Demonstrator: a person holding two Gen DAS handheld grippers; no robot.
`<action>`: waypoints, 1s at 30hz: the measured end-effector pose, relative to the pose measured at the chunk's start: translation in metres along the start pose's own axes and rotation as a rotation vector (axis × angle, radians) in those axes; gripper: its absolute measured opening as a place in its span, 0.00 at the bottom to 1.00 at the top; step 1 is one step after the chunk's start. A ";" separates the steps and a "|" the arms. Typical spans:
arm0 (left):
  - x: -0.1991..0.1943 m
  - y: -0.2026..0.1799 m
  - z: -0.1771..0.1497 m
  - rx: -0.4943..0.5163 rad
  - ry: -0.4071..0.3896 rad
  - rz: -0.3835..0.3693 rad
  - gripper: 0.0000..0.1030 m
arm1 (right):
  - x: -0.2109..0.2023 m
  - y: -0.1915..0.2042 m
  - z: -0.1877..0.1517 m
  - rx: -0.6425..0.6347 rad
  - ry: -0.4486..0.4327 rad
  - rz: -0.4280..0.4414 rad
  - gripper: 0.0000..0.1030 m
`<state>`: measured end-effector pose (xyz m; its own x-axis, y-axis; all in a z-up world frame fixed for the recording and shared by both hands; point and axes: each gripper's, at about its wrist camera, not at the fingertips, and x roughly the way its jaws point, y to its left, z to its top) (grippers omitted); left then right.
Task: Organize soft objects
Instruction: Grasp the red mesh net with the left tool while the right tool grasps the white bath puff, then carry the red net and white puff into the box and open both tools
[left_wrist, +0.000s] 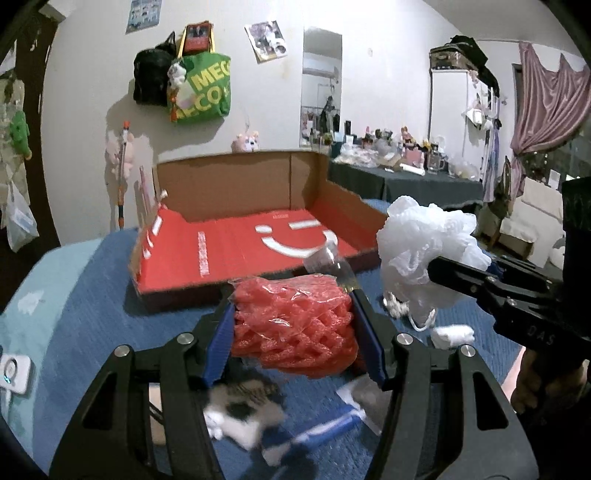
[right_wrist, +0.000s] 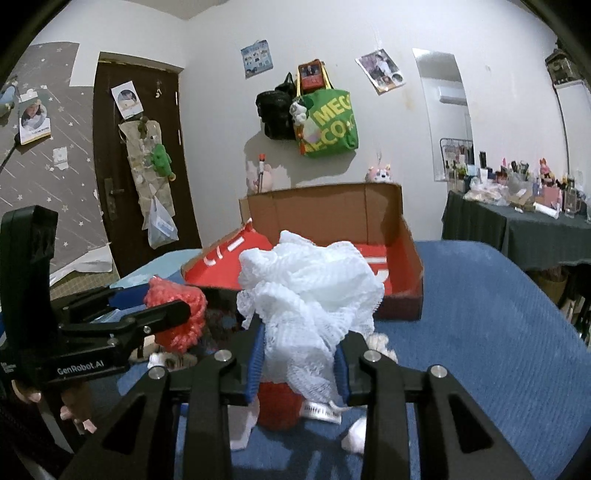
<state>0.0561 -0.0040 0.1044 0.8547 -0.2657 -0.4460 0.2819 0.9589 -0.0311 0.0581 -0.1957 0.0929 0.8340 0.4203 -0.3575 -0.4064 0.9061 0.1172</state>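
Currently, at the left, a bundle of red foam netting wrapped in clear plastic (left_wrist: 295, 325) is clamped between the blue-padded fingers (left_wrist: 221, 339) of the left gripper (left_wrist: 295, 328), lifted clear of the blue textured bed cover (left_wrist: 92, 295). Beyond it, toward the far edge of the bed, a shallow cardboard box with a red printed floor (left_wrist: 240, 251) lies open and holds nothing that can be seen. To the right, a white mesh bath pouf (right_wrist: 310, 291) is gripped at its lower part by the right gripper (right_wrist: 299, 365), its fingers (right_wrist: 255, 365) pressed into the mesh; its bulk spills above them. Small white and blue soft items (left_wrist: 295, 435) are left scattered on the cover beneath both tools.

The step in hand is judged to be carrying both pieces to the box. Both should be kept high enough to clear the box's near wall, and each should be brought well over the red floor before release. The pouf's dangling cord (left_wrist: 424, 325) could snag on the rim, so a slightly higher pass is advised. Separate landing spots should be chosen so the pieces are not piled.
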 end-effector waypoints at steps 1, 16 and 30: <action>-0.001 0.001 0.004 0.004 -0.008 0.002 0.56 | 0.001 0.000 0.004 -0.003 -0.005 0.002 0.33; 0.029 0.026 0.052 0.023 0.014 -0.020 0.56 | 0.042 -0.006 0.053 -0.031 -0.031 0.024 0.33; 0.079 0.046 0.074 0.031 0.115 -0.038 0.56 | 0.091 -0.016 0.080 -0.048 0.039 0.058 0.33</action>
<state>0.1690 0.0112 0.1342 0.7878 -0.2870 -0.5449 0.3280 0.9444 -0.0231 0.1700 -0.1685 0.1325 0.7934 0.4693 -0.3876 -0.4721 0.8764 0.0947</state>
